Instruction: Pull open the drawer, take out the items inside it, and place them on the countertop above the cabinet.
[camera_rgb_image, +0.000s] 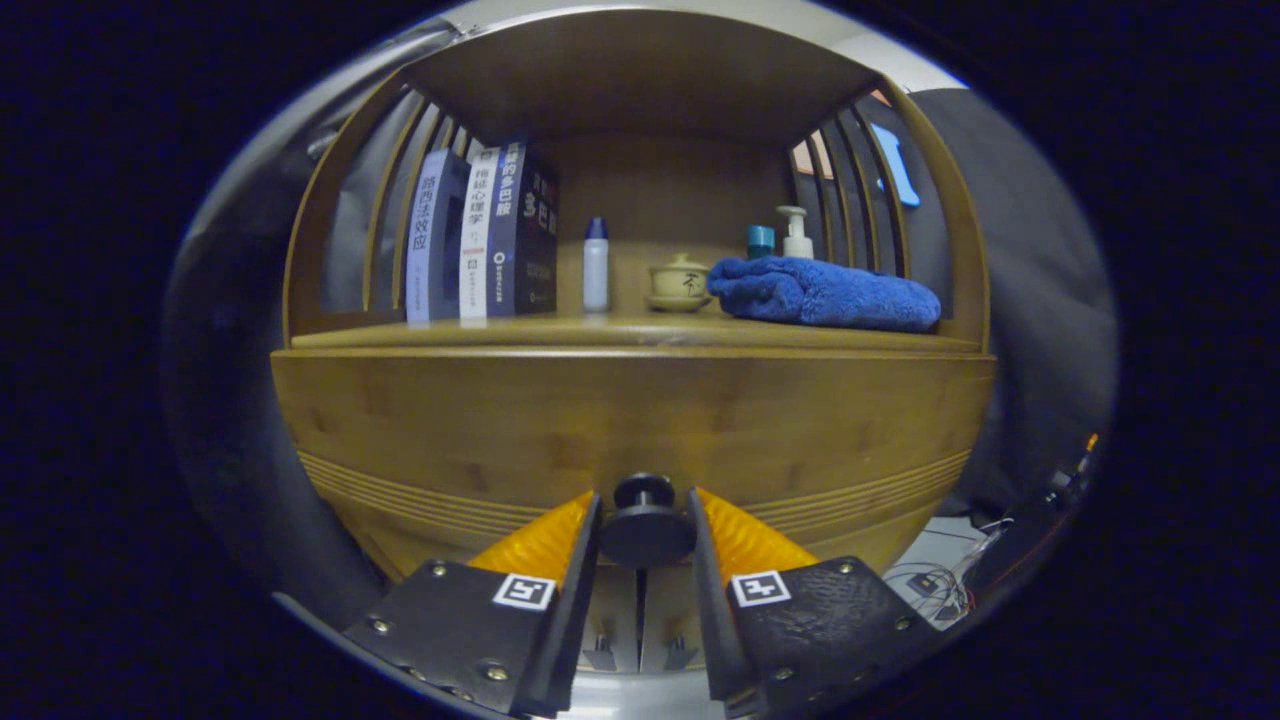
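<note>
The drawer knob sits low on the drawer front, directly between my gripper fingers. They close narrowly on its sides, apparently touching. Its stem points straight toward me, so I judge a straight backward pull. Above the knob, the countertop carries a blue towel.

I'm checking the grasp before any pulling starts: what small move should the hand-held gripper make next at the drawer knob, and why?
Probably close the fingers a touch until both press the knob, then pull straight back. The hand-held gripper has a finger on each side of the dark round knob, very close, but firm contact can't be confirmed. The drawer front looks flush under the shelf, so the drawer seems unopened.
</note>
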